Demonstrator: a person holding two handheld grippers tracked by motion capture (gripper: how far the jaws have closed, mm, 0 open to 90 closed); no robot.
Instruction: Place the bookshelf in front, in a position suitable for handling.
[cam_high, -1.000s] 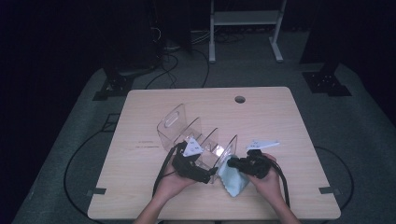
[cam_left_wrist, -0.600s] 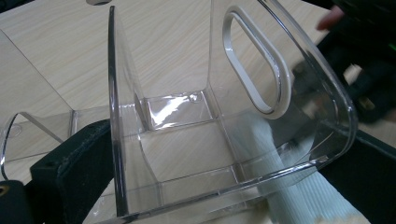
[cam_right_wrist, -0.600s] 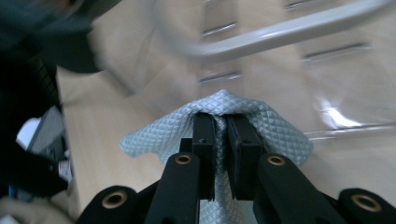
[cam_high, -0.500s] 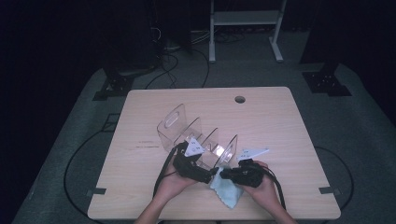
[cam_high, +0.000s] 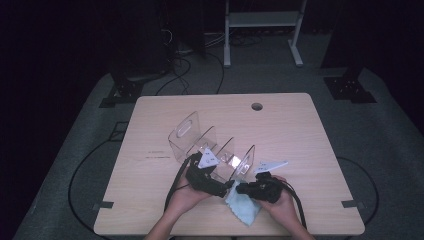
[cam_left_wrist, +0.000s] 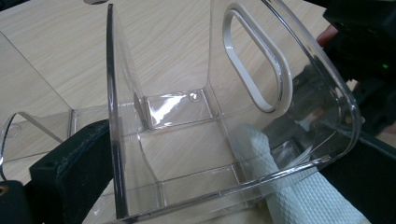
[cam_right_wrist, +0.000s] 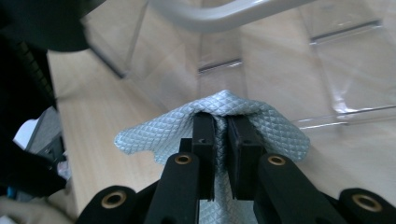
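A clear plastic divider rack lies near the middle of a pale wooden table, its slotted compartments fanning from a handled end wall at the far left toward the person seated at the near edge. Just left of centre, the left gripper grips the rack's near end: in the left gripper view its two black jaws stand wide apart on either side of a compartment, one pad pressed along the outer face of the left wall, the other at the right behind the curved end wall with its oval handle slot. The person's left hand wraps the tool from below. Between the two tools a pale blue cloth hangs down onto the tabletop by the rack's near corner; in the left gripper view a rolled part of it lies against the outside of the compartment's lower right edge. To the right, the right gripper has its jaws pinched narrow on the cloth, and the right gripper view shows the quilted fabric bunched over both fingertips, just short of the rack's clear base. The right hand holds that tool low over the table's near edge.
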